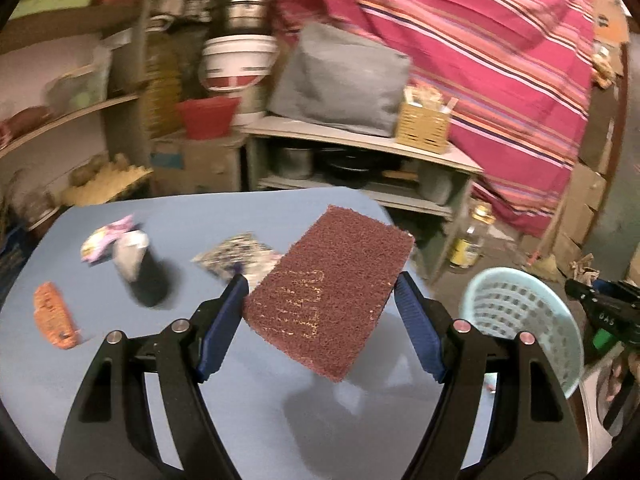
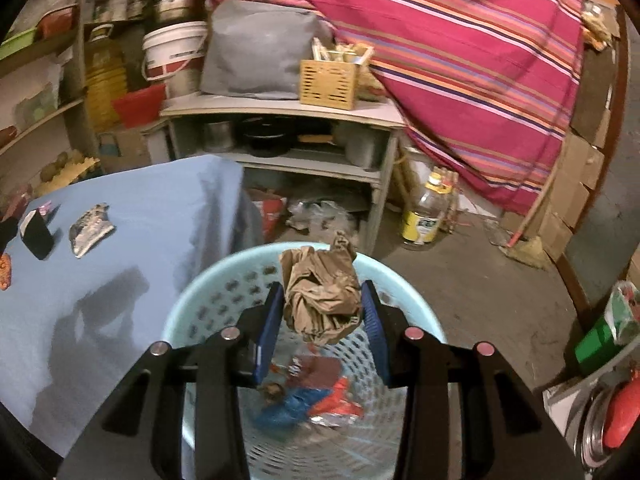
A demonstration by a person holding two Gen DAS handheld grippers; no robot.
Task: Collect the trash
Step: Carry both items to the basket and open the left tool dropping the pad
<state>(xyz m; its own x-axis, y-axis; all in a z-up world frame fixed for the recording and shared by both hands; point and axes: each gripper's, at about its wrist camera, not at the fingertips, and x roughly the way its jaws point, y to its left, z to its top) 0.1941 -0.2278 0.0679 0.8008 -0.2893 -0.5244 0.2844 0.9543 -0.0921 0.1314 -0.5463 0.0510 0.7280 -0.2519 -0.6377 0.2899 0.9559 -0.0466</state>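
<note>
The left tongs clamp a maroon scouring pad by its 2 long edges, both blue pads pressing on it, and hold it tilted above the blue desk, clear of the cloth. The right tongs grip a crumpled brown paper ball between their blue pads, directly over the mouth of the pale blue basket.

Down inside that basket lie a maroon piece, a blue wrapper and a red and silver wrapper, all blurred. From the left wrist view the basket stands off the right edge of the desk, with the black body of the right tongs just beyond it.

Farther out on the desk, to the left, lie an orange wrapper, a black cup with a grey cone and a pink and white wrapper at its top, and a black and white patterned packet just behind the left finger. The same cup and packet show at the left of the right wrist view.

Beyond the desk stands a grey shelf unit with pots inside, carrying a grey bag and a yellow slatted box. A plastic bottle stands on the floor beside it, under a red striped cloth. A white bucket sits at the far left.
</note>
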